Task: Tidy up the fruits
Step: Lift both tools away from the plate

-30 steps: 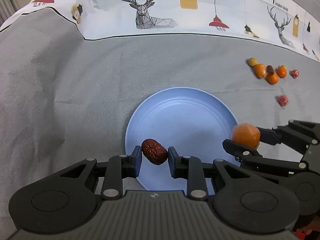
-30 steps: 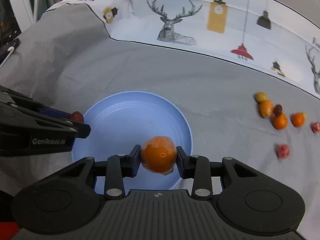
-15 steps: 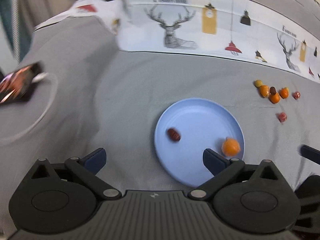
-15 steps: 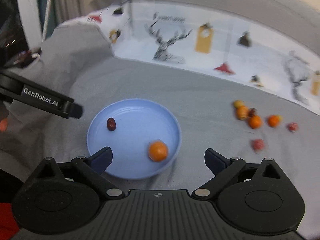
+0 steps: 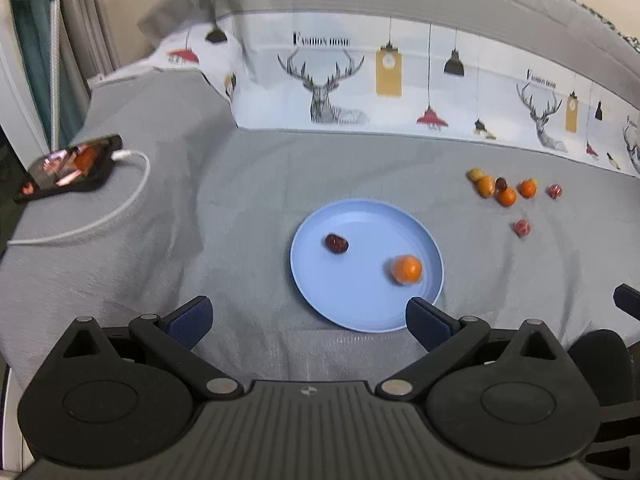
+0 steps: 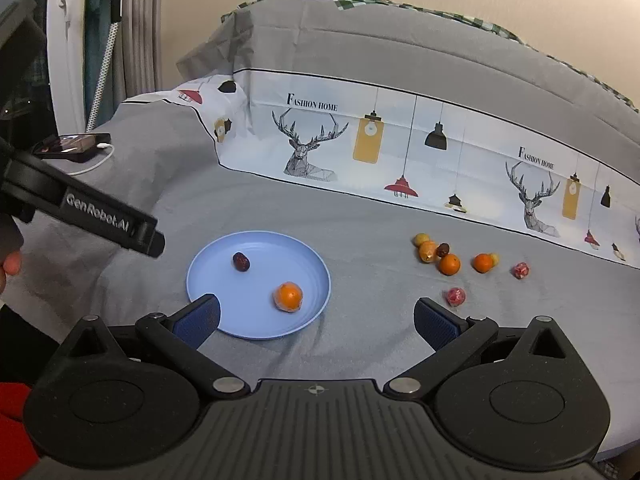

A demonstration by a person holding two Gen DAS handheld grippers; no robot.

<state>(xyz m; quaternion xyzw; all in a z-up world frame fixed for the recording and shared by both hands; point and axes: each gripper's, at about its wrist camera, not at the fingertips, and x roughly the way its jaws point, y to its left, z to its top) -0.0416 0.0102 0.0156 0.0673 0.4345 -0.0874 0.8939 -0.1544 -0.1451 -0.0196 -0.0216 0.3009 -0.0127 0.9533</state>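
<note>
Since both tongs have just been opening, left tongs (image 5: 307, 318) and right tongs (image 6: 316, 318) gaping wide, nothing between; dried date (image 5: 336, 243) and orange (image 5: 407, 269) now lying on blue plate (image 5: 360, 320), tongs backing away; loose fruits (image 6: 450, 264) waiting on bed.

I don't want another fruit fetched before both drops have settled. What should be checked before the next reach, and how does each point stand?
1. Left gripper empty: ok, jaws wide, nothing between them.
2. Right gripper empty: ok, jaws wide, nothing between them.
3. Wrinkled dark red date on the round light blue plate: ok.
4. Wrapped orange fruit on the plate: ok, apart from the date, near the rim.
5. Loose fruits on the grey bedspread in view: ok, right of the plate.
6. Black phone and its white cable away from the fruit: ok, far left.
</note>
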